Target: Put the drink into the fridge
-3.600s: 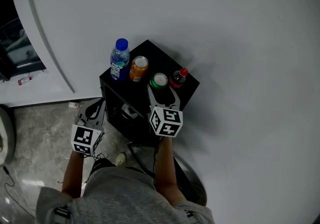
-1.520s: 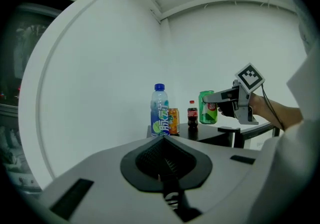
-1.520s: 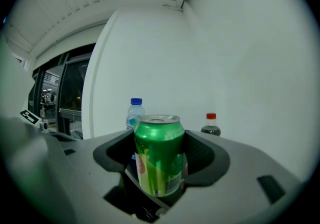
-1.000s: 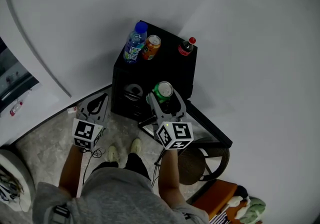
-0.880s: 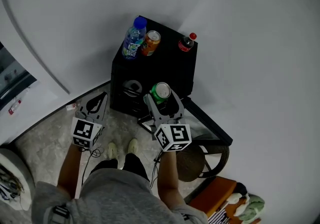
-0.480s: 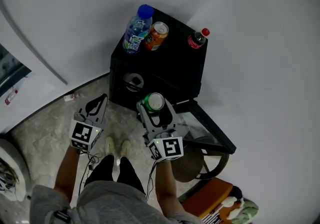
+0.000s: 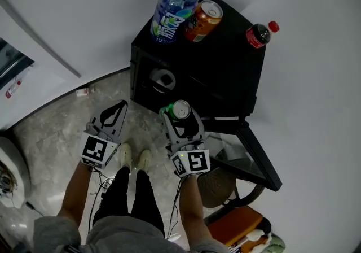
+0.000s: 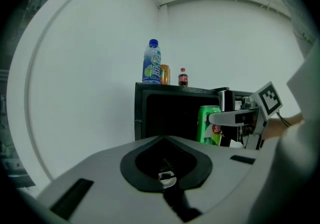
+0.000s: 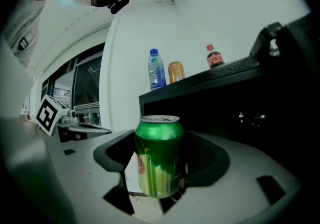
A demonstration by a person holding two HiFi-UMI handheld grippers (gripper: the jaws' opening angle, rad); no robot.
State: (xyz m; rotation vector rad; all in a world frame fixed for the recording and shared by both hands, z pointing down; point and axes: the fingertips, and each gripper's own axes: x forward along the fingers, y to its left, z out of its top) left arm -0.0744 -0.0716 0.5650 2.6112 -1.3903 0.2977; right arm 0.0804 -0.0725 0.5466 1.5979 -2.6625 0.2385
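My right gripper (image 7: pixel 181 119) is shut on an upright green can (image 7: pixel 180 111), held low before the black mini fridge (image 7: pixel 225 71). In the right gripper view the green can (image 9: pixel 159 155) sits between the jaws, with the dark fridge front (image 9: pixel 225 103) just behind. The fridge's door (image 7: pixel 256 153) hangs open to the right. My left gripper (image 7: pixel 113 117) is shut and empty, left of the fridge above the floor. From the left gripper view, the can (image 8: pixel 210 125) shows before the open fridge (image 8: pixel 165 113). A blue-capped bottle (image 7: pixel 176 4), an orange can (image 7: pixel 203 13) and a cola bottle (image 7: pixel 259 34) stand on top.
A curved white wall (image 7: pixel 84 14) rises behind and left of the fridge. A round stool (image 7: pixel 225 181) stands under the open door, with an orange thing (image 7: pixel 237 229) beside it. A small scrap (image 7: pixel 83 92) lies on the marbled floor. The person's shoes (image 7: pixel 132 158) are between the grippers.
The green can was lifted off the fridge top by my right gripper and brought down in front of the fridge. The left gripper stayed shut at the left.
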